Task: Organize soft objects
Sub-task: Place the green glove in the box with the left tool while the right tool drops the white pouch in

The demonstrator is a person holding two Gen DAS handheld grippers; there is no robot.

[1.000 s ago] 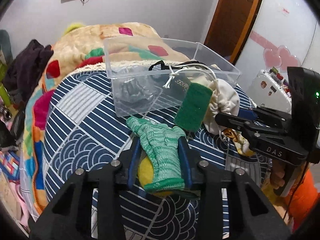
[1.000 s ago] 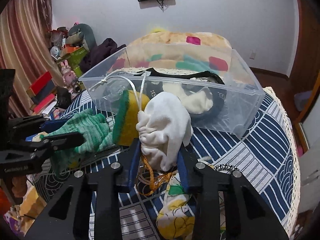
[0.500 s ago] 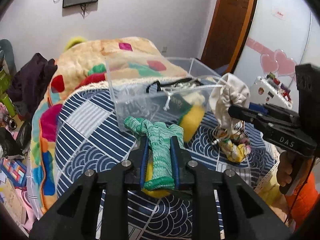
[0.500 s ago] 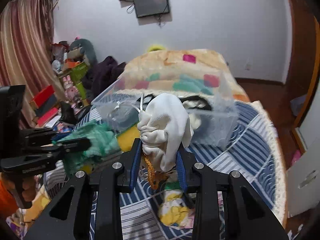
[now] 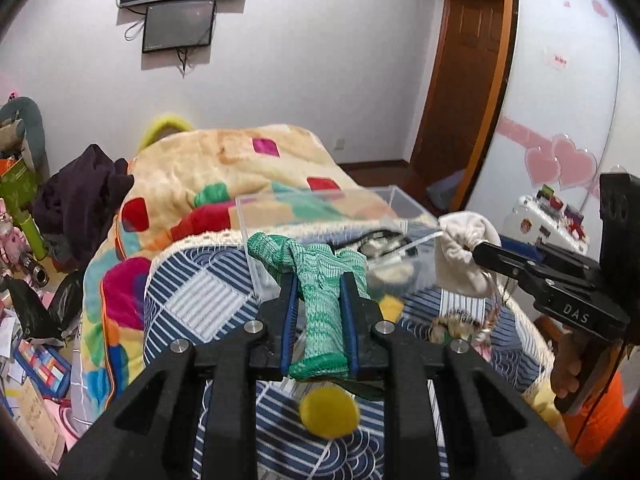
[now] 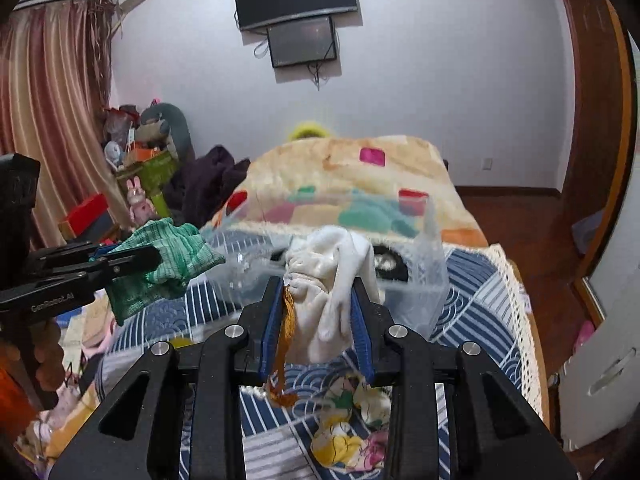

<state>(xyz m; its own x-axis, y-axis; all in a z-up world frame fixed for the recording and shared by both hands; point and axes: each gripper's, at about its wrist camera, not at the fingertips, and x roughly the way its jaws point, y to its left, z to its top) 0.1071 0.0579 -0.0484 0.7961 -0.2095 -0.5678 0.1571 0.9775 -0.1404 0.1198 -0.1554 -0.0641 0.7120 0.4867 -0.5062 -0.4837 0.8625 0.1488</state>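
Gloves and pouch aloft

Left gripper (image 5: 319, 322) has its fingers closed on a green knit glove (image 5: 320, 280), held up in front of the clear plastic bin (image 5: 340, 216) on the patterned bedspread (image 5: 192, 304). Right gripper (image 6: 316, 320) pinches a white drawstring pouch (image 6: 332, 268), just before the bin's near wall. A yellow ball (image 5: 330, 412) lies below the glove.

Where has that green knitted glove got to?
The green glove is clamped in the left gripper, held above the bed in front of the clear bin, left of the white pouch.
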